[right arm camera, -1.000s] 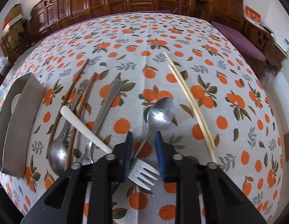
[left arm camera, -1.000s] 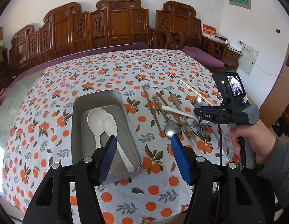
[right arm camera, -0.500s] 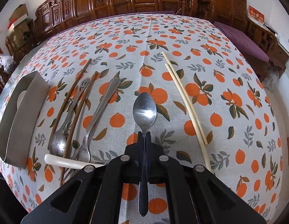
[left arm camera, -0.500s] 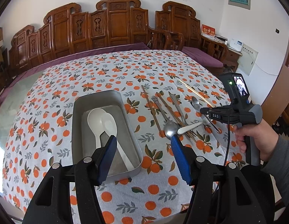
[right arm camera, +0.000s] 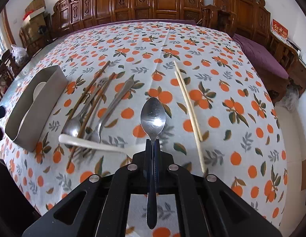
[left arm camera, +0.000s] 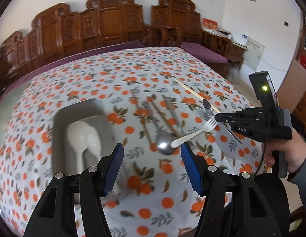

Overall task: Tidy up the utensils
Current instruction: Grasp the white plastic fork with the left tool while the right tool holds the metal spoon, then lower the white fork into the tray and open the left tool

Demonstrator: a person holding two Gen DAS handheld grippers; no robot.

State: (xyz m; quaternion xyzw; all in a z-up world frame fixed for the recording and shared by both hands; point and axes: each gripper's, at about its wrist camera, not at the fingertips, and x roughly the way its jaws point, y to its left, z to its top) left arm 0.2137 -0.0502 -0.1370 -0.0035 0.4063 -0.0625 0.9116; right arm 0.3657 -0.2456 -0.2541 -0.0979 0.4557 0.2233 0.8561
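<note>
Two close wrist fisheyes angled down over one tablecloth [left arm camera: 153, 177], both sharing the gray tray [right arm camera: 36, 106].

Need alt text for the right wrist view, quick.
The right gripper is shut on a metal spoon, bowl forward, above an orange-print tablecloth. Left lie mixed utensils and a grey tray; right, pale chopsticks.

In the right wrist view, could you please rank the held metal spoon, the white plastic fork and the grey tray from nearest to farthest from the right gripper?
1. Metal spoon: clamped in the right gripper, bowl pointing ahead.
2. White plastic fork: lying crosswise just left of the fingertips.
3. Grey tray: far left.
</note>
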